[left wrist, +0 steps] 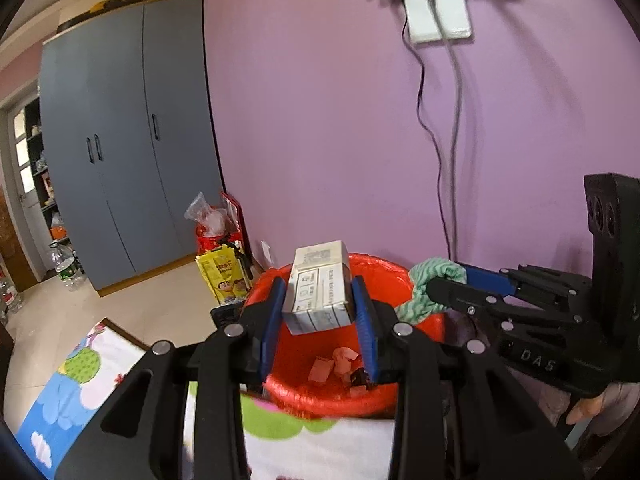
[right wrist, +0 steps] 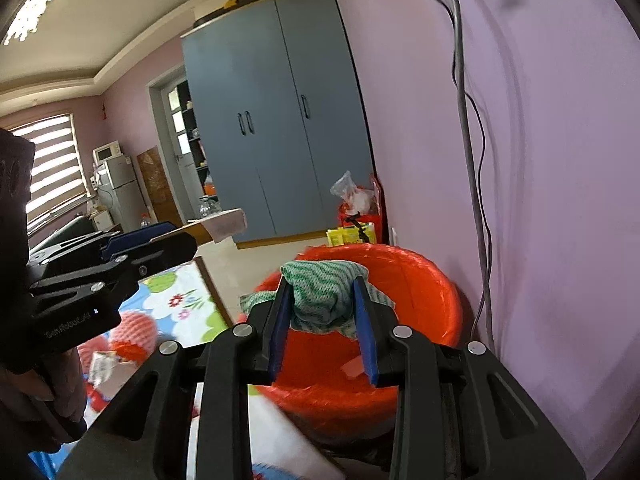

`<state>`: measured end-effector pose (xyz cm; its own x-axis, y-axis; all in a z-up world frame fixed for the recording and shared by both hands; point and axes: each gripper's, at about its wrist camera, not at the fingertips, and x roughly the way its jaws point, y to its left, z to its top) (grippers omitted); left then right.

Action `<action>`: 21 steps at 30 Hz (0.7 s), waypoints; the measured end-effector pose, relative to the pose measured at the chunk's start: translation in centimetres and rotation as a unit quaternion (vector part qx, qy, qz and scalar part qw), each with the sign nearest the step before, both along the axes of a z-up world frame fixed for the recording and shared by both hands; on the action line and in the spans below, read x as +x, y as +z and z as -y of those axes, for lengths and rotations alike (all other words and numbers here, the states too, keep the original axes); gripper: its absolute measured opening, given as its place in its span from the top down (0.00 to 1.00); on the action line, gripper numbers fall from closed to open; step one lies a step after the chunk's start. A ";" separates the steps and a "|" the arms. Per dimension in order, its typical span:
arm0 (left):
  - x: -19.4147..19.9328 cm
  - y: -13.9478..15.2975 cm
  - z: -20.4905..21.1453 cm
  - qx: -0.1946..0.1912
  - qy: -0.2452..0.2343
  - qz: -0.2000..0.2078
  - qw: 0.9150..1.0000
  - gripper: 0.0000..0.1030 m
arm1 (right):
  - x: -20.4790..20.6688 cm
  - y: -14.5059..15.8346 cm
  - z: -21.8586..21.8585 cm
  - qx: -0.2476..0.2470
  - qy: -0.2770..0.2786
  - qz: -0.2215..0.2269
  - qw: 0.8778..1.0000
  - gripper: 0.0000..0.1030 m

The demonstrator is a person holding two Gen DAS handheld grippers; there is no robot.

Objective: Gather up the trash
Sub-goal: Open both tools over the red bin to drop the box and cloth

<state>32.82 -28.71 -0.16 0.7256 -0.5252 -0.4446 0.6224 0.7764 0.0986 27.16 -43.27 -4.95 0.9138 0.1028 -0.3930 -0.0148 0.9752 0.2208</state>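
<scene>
My left gripper (left wrist: 319,304) is shut on a small white cardboard box (left wrist: 318,288) and holds it above the red-lined trash bin (left wrist: 380,272). Several pink scraps (left wrist: 338,364) lie at the bin's bottom. My right gripper (right wrist: 323,308) is shut on a crumpled green-and-white cloth (right wrist: 322,292) and holds it over the same bin (right wrist: 424,292). In the left wrist view the right gripper (left wrist: 444,284) comes in from the right with the cloth (left wrist: 430,276) at the bin's rim. In the right wrist view the left gripper (right wrist: 176,240) shows at the left with the box (right wrist: 226,222).
The bin stands against a purple wall with hanging cables (left wrist: 440,160). A colourful cartoon-print table surface (left wrist: 76,384) lies in front and to the left, with a red mesh wrapper (right wrist: 132,336) on it. Yellow and red bags (left wrist: 224,272) sit by a blue wardrobe (left wrist: 120,140).
</scene>
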 end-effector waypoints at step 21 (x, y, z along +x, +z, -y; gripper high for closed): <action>6.3 -0.7 -0.9 -0.006 0.067 -0.009 0.998 0.23 | 3.3 -2.0 2.1 0.003 -0.018 -0.013 1.000 0.40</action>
